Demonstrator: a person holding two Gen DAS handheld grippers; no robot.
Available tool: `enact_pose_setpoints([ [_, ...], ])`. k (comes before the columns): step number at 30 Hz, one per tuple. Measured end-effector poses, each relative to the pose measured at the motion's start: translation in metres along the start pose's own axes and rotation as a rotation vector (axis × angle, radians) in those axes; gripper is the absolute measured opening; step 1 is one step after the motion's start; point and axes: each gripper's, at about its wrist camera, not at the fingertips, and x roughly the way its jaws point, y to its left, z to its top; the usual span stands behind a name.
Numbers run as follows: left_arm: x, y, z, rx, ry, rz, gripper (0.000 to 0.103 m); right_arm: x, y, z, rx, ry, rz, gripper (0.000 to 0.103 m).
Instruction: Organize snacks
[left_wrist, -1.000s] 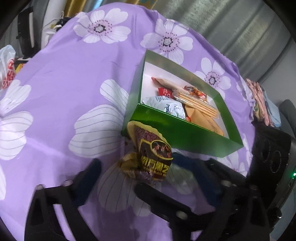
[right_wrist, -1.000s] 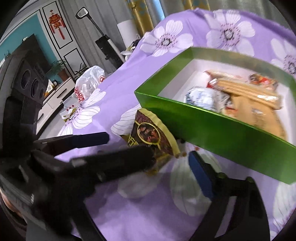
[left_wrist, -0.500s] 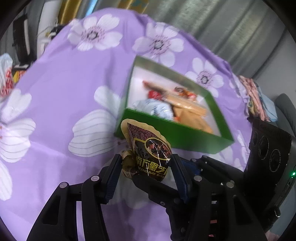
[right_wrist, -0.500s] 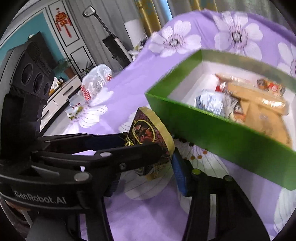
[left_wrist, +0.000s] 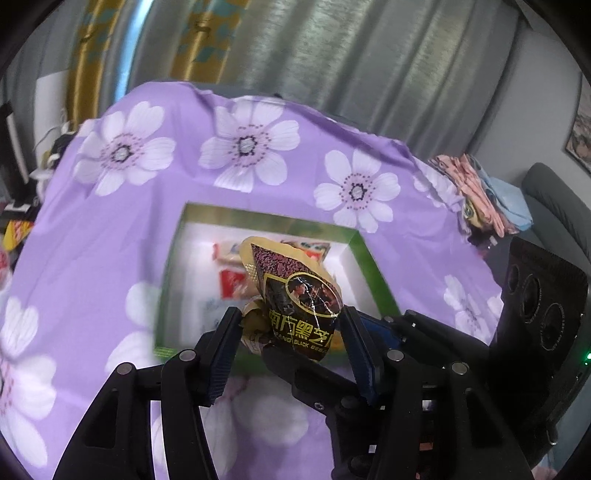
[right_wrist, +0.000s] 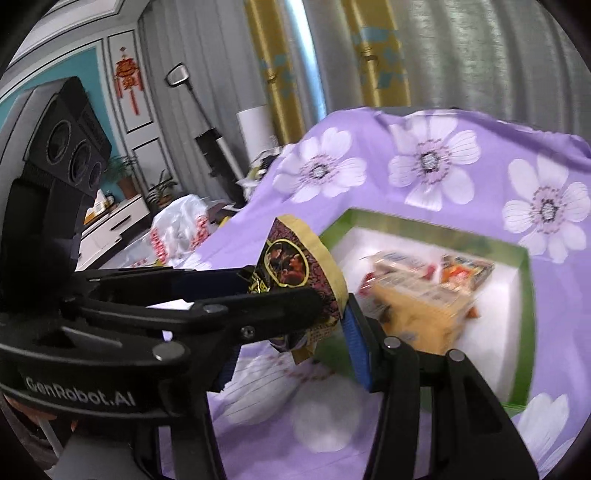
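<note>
Through the left wrist camera I see the left tongs (left_wrist: 290, 332) clamped on the lower half of the black sesame snack packet (left_wrist: 295, 295), one pad on each side edge. I judge the packet light and soft: crinkly foil that buckles where it is pinched, glossy enough to slip, its contents probably crushable. The crimped seams at the edges look like the safest place to take hold, with only gentle pressure. The packet stands upright between my pads, clear of the purple flowered cloth (left_wrist: 110, 229), its top in front of the green box (left_wrist: 373, 273), which already holds other snacks (left_wrist: 232, 280). A black finger of the other tongs crosses beneath it.

Through the right wrist camera I see the right tongs (right_wrist: 332, 317) also closed on the packet (right_wrist: 295, 266), the blue-padded finger (right_wrist: 356, 343) against its right edge and the other finger across its front. Both tongs have just been closing, with the packet between them. Here it rises above the pads, tilted a little left, just beside the box's near corner (right_wrist: 332, 236) and not yet inside. The box contents are blurred.
</note>
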Motion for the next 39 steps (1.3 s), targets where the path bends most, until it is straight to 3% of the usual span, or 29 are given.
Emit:
enact_pose_setpoints([
  [3,0.029,-0.001,0.012,-0.014,0.040,-0.003,0.055,0.009,-0.022,0.006,0.025,0.023,-0.031,0.054],
  [6,0.047,-0.004,0.019,-0.022,0.073,0.049,0.056,0.023,-0.046,0.009,0.069,0.075,-0.079,0.060],
  [9,0.040,-0.010,0.023,-0.003,0.058,0.080,0.081,0.022,-0.057,0.008,0.079,0.105,-0.140,0.062],
  [12,0.022,-0.019,0.025,0.042,0.034,0.132,0.086,0.010,-0.056,0.010,0.063,0.107,-0.190,0.078],
  [16,-0.005,-0.027,0.029,0.066,0.018,0.204,0.097,-0.019,-0.044,0.020,0.006,0.104,-0.266,0.094],
  [18,-0.022,-0.030,0.030,0.064,-0.005,0.238,0.098,-0.031,-0.038,0.026,-0.026,0.105,-0.284,0.102],
  [21,-0.044,-0.036,0.031,0.067,-0.021,0.251,0.101,-0.050,-0.025,0.033,-0.086,0.105,-0.304,0.103],
  [25,-0.060,-0.048,0.035,0.094,-0.014,0.328,0.102,-0.071,-0.009,0.041,-0.137,0.101,-0.319,0.103],
  [29,-0.079,-0.053,0.038,0.087,-0.033,0.291,0.102,-0.085,-0.001,0.049,-0.152,0.083,-0.337,0.103],
  [33,-0.088,-0.059,0.039,0.100,-0.059,0.321,0.102,-0.094,0.003,0.053,-0.164,0.062,-0.377,0.103],
  [39,-0.091,-0.065,0.035,0.121,-0.061,0.336,0.102,-0.101,0.002,0.052,-0.143,0.038,-0.365,0.103],
])
